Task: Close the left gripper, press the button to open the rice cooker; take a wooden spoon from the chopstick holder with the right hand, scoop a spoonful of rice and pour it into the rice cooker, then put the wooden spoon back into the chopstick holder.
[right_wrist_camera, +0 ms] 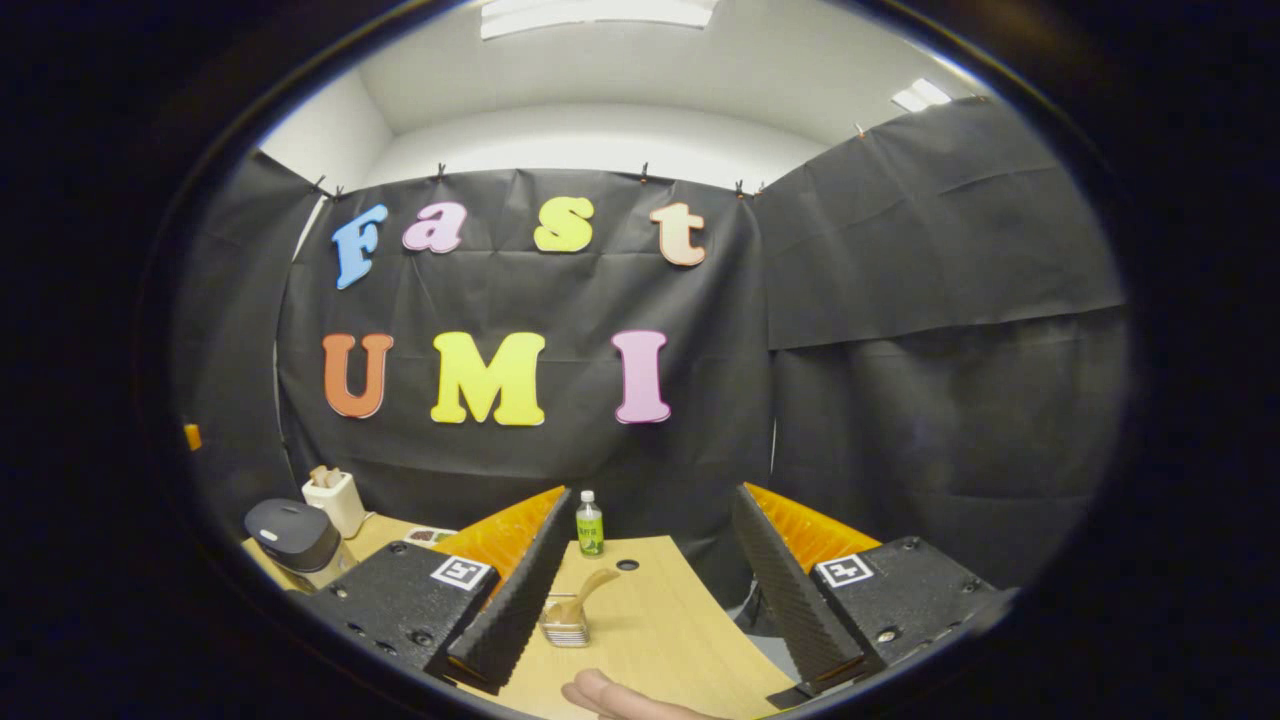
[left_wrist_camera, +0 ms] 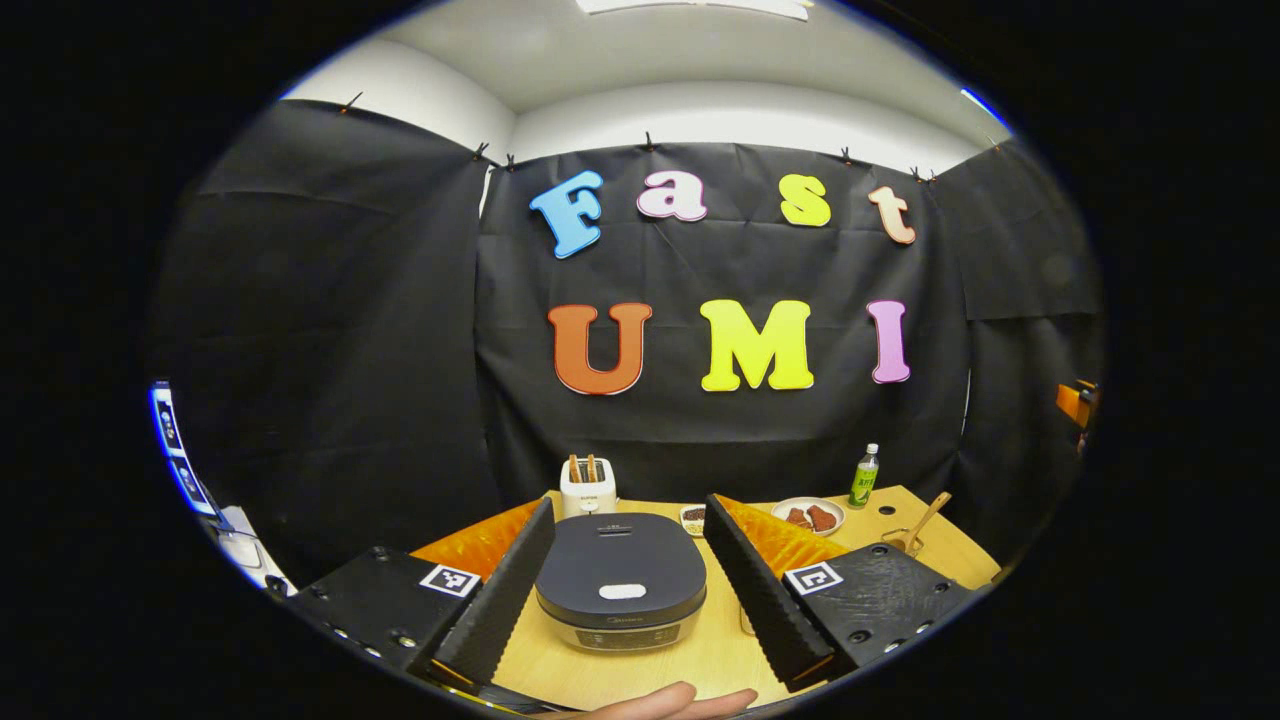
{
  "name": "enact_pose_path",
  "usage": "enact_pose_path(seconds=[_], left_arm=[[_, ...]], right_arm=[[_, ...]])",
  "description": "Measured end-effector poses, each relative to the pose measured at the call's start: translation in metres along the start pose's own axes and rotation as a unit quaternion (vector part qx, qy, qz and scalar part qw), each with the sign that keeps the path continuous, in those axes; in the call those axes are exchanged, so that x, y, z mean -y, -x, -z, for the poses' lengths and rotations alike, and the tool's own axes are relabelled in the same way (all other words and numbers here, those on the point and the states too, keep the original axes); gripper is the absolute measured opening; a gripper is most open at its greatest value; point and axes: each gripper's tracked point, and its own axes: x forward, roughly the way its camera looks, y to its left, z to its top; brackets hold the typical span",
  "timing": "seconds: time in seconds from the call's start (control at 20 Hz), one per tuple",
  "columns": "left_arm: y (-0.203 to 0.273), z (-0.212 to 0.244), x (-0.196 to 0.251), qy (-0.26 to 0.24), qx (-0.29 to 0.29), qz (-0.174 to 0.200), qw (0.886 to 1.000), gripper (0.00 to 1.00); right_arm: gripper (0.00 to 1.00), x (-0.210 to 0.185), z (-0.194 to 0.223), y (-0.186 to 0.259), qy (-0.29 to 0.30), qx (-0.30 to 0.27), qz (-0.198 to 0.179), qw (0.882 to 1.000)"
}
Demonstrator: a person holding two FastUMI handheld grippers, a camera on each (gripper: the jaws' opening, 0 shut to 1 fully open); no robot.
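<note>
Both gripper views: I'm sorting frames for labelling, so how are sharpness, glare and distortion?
Left gripper view: sharp, evenly lit, soft sheen on the cooker lid, fisheye bends the table edge. Right gripper view: also sharp, ceiling lights blown out, the spoon and bottle clear, the cooker squeezed small at the left rim.

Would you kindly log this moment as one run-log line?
stage: start | left claw: open, facing rice cooker, lid shut | right claw: open, facing wooden spoon in chopstick holder

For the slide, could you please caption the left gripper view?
Open left tool framing the closed rice cooker on the wooden table, toaster behind.
</note>
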Motion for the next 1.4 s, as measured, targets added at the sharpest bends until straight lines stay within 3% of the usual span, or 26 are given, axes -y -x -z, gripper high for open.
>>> enact_pose_path(seconds=[0.05, 0.1, 0.25, 0.3, 0.35, 0.45, 0.5, 0.55, 0.6, 0.65, 0.7, 0.8, 0.85, 1.05, 1.1, 1.15, 1.25, 1.3, 1.4], left_arm=[[0.000, -0.002, 0.001, -0.005, 0.003, 0.002, 1.000, 1.00], [0.003, -0.002, 0.000, -0.007, 0.006, -0.001, 1.000, 0.95], [0.001, -0.003, 0.004, -0.006, 0.009, 0.004, 1.000, 0.95], [0.000, 0.000, 0.009, -0.005, 0.007, 0.011, 1.000, 0.95], [-0.001, 0.002, 0.009, -0.004, 0.006, 0.012, 1.000, 0.93], [-0.006, 0.009, 0.009, -0.009, -0.001, 0.012, 1.000, 0.91], [-0.011, 0.015, 0.007, -0.014, -0.008, 0.009, 1.000, 0.80], [-0.016, 0.023, 0.005, -0.021, -0.016, 0.004, 1.000, 0.87], [-0.019, 0.029, 0.004, -0.030, -0.027, 0.003, 0.999, 0.74], [-0.026, 0.038, 0.005, -0.037, -0.041, 0.006, 0.998, 0.48], [-0.031, 0.047, 0.007, -0.041, -0.058, 0.011, 0.997, 0.34], [-0.038, 0.060, 0.005, -0.025, -0.080, 0.014, 0.996, 0.00], [-0.042, 0.066, 0.004, -0.023, -0.090, 0.015, 0.996, 0.02], [-0.070, 0.104, 0.000, -0.004, -0.143, 0.012, 0.990, 0.02], [-0.076, 0.114, -0.005, -0.006, -0.156, 0.003, 0.988, 0.02], [-0.089, 0.127, -0.009, -0.005, -0.171, -0.005, 0.985, 0.02], [-0.095, 0.145, -0.008, 0.001, -0.197, -0.008, 0.980, 0.00], [-0.099, 0.150, -0.009, 0.005, -0.204, -0.011, 0.979, 0.00], [-0.107, 0.157, -0.008, 0.012, -0.212, -0.011, 0.977, 0.00]], right_arm=[[0.94, 0.001, 0.003, -0.001, -0.002, -0.002, -0.001, 1.000], [0.94, 0.002, 0.005, -0.001, -0.005, -0.005, -0.003, 1.000], [0.94, 0.000, 0.009, -0.002, -0.014, -0.005, -0.020, 1.000], [1.00, -0.004, 0.008, -0.003, -0.017, -0.002, -0.030, 0.999], [0.94, -0.005, 0.008, -0.003, -0.018, 0.000, -0.034, 0.999], [0.94, -0.006, 0.011, -0.006, -0.017, 0.004, -0.041, 0.999], [0.94, -0.008, 0.012, -0.005, -0.014, 0.006, -0.043, 0.999], [1.00, -0.010, 0.013, -0.006, -0.010, 0.007, -0.044, 0.999], [1.00, -0.013, 0.013, -0.005, -0.006, 0.009, -0.047, 0.999], [0.94, -0.014, 0.014, -0.004, -0.004, 0.009, -0.051, 0.999], [1.00, -0.017, 0.016, -0.002, -0.002, 0.010, -0.056, 0.998], [0.94, -0.022, 0.021, -0.001, 0.001, 0.007, -0.065, 0.998], [1.00, -0.021, 0.024, -0.002, 0.003, 0.006, -0.065, 0.998], [1.00, -0.021, 0.036, -0.005, 0.007, -0.006, -0.066, 0.998], [0.94, -0.021, 0.038, -0.006, 0.007, -0.007, -0.065, 0.998], [1.00, -0.020, 0.040, -0.007, 0.008, -0.008, -0.065, 0.998], [0.94, -0.019, 0.043, -0.008, 0.009, -0.008, -0.066, 0.998], [1.00, -0.019, 0.044, -0.009, 0.008, -0.008, -0.067, 0.998], [1.00, -0.021, 0.048, -0.011, 0.006, -0.012, -0.071, 0.997]])
